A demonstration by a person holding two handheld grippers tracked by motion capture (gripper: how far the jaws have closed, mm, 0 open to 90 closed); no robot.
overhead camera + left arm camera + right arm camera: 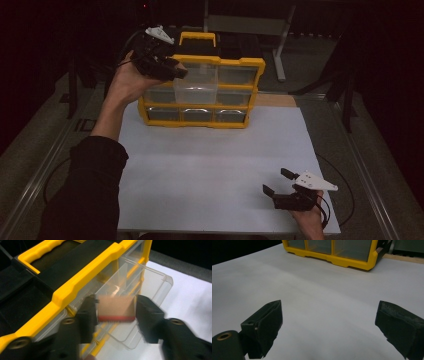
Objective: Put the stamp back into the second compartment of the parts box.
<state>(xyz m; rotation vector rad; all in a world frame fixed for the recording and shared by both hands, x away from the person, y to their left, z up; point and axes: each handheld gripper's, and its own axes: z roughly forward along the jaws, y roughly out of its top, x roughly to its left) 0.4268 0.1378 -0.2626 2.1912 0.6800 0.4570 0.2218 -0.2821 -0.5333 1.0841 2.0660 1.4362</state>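
There are two grippers, one in each hand. Closest to the person, the right gripper (278, 186) sits low over the white tabletop (210, 170) at its near right corner. Its two black jaws are wide apart and hold nothing. In the right gripper view the bare white sheet lies between them.

Farther back, the left hand (126, 80) holds the left gripper (116, 312) up high beside the top left of one yellow drawer box (239, 65). Its jaws are squeezed onto one small brown block (116, 305) with a red strip along its bottom edge. The block sits snug between the two jaws, touching both.

Just past the block is one clear drawer (196, 85), pulled out from the top row of the box. In the left gripper view the block hangs over the open drawer, near its inner end.

The box stands at the far side of the tabletop. It has three rows of clear drawers and one yellow handle (198, 37) on top.
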